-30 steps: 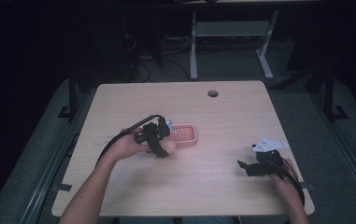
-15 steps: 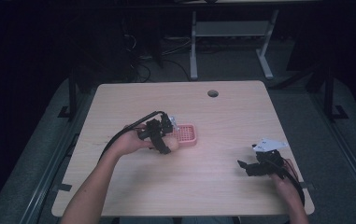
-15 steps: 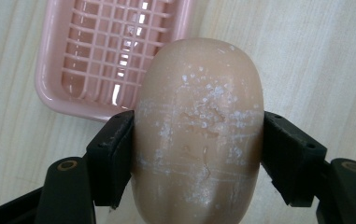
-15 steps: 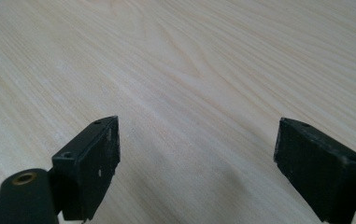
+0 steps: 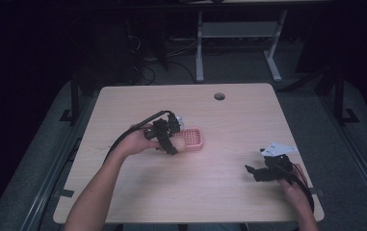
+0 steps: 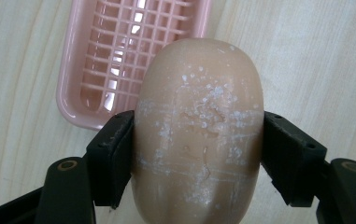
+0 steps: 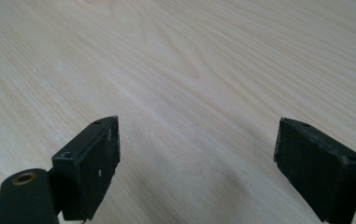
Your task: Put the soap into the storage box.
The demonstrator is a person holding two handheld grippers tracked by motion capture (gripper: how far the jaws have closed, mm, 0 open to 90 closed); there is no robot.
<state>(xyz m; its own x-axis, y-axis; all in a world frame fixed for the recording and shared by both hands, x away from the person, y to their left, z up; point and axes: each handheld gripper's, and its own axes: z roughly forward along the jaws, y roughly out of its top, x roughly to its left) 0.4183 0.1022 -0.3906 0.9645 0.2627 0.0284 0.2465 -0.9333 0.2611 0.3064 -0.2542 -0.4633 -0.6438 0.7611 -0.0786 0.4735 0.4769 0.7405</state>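
Pale wooden tabletop (image 5: 210, 187) carries everything. An oval beige bar of soap (image 6: 199, 126) is pinched between the left tongs (image 5: 170, 142), held above the near edge of a pink plastic slatted soap dish (image 6: 119, 51). Well apart, the right tongs (image 7: 196, 163) are spread over bare wood.

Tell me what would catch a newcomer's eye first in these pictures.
Most striking is the tan bar of soap, flecked with white, clamped between the jaws of the left gripper just left of the table's middle. Right behind it lies a pink soap dish with a grid floor, nothing in it, on the pale wooden table. Near the table's front right corner, the right gripper is held low over bare wood with its jaws wide apart.
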